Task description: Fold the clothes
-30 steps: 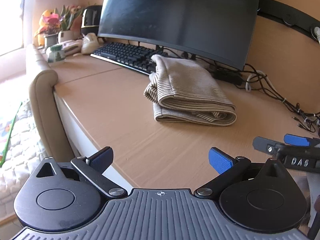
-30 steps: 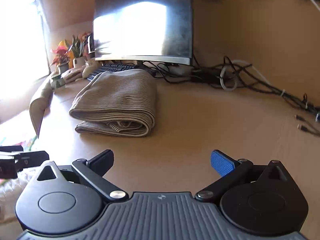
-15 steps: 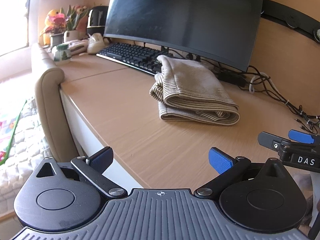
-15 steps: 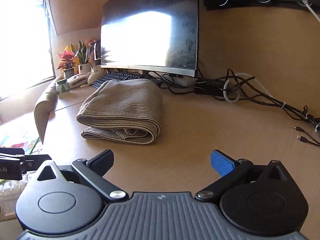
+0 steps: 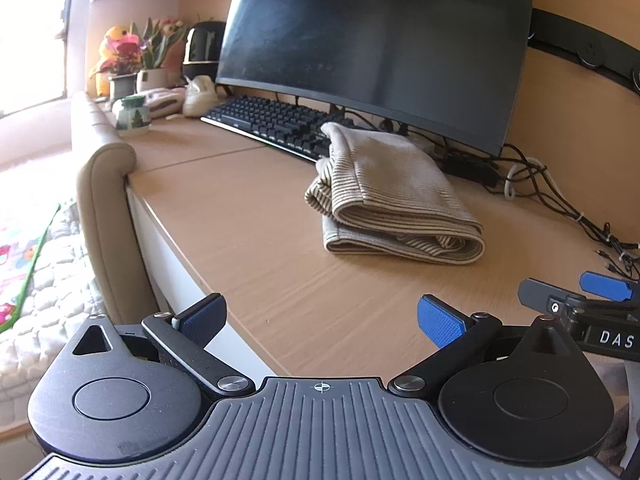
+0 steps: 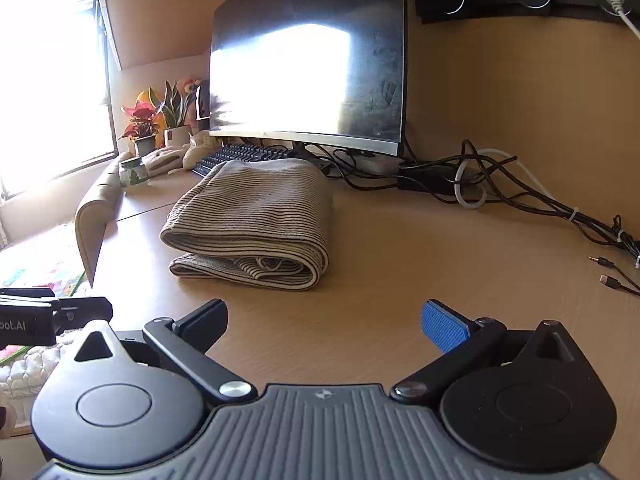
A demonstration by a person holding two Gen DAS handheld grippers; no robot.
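Note:
A beige striped garment (image 5: 394,196) lies folded in a thick stack on the wooden desk (image 5: 248,216), just in front of the keyboard; it also shows in the right wrist view (image 6: 256,216). My left gripper (image 5: 320,318) is open and empty, held over the desk's front edge, well short of the garment. My right gripper (image 6: 324,320) is open and empty, above the desk in front of the garment. The right gripper shows at the right edge of the left wrist view (image 5: 580,300).
A curved monitor (image 5: 372,48) and black keyboard (image 5: 272,124) stand behind the garment. Tangled cables (image 6: 500,184) run along the back right. Potted plants (image 5: 132,68) and a small jar (image 5: 132,114) sit at the far left. A padded chair back (image 5: 104,208) stands by the desk's left edge.
Both grippers have drawn back and risen a little from the folded garment, still open. The garment has not moved.

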